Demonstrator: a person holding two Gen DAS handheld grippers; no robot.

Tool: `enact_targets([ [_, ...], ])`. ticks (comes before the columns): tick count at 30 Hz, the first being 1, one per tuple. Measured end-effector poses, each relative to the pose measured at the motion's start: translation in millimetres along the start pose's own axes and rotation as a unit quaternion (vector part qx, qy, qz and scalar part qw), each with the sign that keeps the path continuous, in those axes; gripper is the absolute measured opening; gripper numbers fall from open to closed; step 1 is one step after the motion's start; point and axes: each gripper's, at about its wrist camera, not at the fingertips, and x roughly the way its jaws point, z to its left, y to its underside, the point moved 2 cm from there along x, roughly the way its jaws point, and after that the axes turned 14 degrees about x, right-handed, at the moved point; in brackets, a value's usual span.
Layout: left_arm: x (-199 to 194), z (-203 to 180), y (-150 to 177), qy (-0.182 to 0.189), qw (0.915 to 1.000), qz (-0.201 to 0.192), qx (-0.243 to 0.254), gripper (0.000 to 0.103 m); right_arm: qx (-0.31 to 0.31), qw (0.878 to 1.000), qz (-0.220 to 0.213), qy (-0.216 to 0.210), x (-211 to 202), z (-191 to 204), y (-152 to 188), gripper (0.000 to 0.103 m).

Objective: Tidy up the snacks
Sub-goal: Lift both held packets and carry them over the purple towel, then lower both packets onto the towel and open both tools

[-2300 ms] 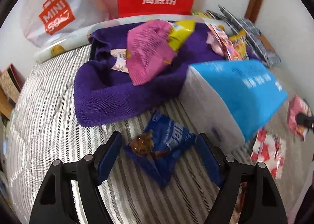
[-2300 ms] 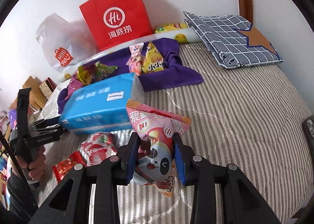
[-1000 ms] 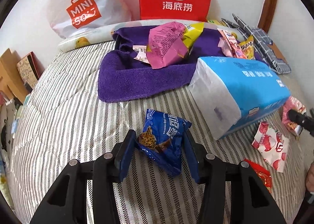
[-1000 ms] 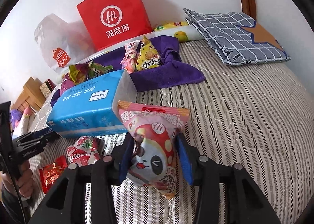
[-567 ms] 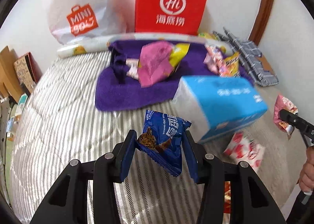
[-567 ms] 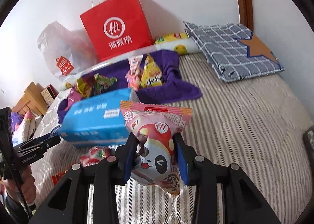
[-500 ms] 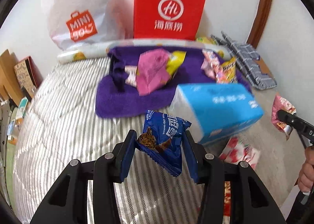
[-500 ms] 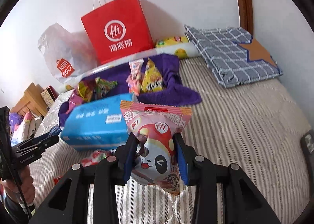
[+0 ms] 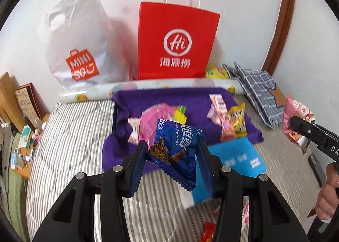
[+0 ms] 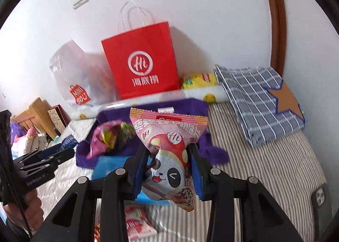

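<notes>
My left gripper (image 9: 172,153) is shut on a blue chocolate-chip cookie packet (image 9: 180,148) and holds it in the air above the striped bed. My right gripper (image 10: 168,161) is shut on a pink panda snack packet (image 10: 169,148), also lifted; it shows at the right of the left wrist view (image 9: 296,119). A purple towel (image 9: 186,97) lies by the wall with a pink packet (image 9: 152,119), a yellow packet (image 9: 238,119) and other snacks on it. A blue tissue pack (image 9: 239,157) lies in front of the towel.
A red paper bag (image 9: 175,42) and a white Miniso plastic bag (image 9: 78,44) stand against the wall behind the towel. A checked blue pillow (image 10: 260,102) lies at the right. Red and white snack packets (image 10: 137,225) lie on the bed near me. A phone (image 10: 320,199) lies at the right edge.
The left gripper closed on the blue cookie packet and lifted it off the bed. Both grippers have risen and moved toward the purple towel with their packets.
</notes>
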Motion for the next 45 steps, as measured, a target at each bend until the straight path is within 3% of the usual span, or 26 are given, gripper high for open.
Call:
enact_targets([
  [5,6.9,2.8,-22.5,-0.017,0.9998,-0.013,0.000,0.047,-0.007,1.000,-0.005,-0.012,13.6,14.5,-19.7,0.036],
  [13,33.7,19.4,-50.7,-0.014,0.9994,-0.023,-0.023,0.047,-0.012,1.000,0.001,-0.029,53.0,26.8,-40.3,0.036],
  [21,66.2,35.3,-67.3,-0.048,0.9982,-0.026,-0.024,0.047,-0.022,0.999,0.021,-0.034,101.0,28.4,-52.9,0.036],
  [27,86.9,41.6,-54.4,-0.019,0.9989,-0.023,-0.037,0.048,-0.024,0.997,0.060,-0.045,138.2,19.0,-36.5,0.036],
  [36,93.7,44.2,-48.4,0.001,0.9990,-0.017,-0.042,0.048,-0.020,0.994,0.096,-0.045,156.2,13.0,-25.3,0.037],
  [45,108.8,41.7,-43.6,0.032,0.9979,-0.006,-0.056,0.048,-0.021,0.994,0.096,-0.050,155.5,11.3,-22.2,0.037],
])
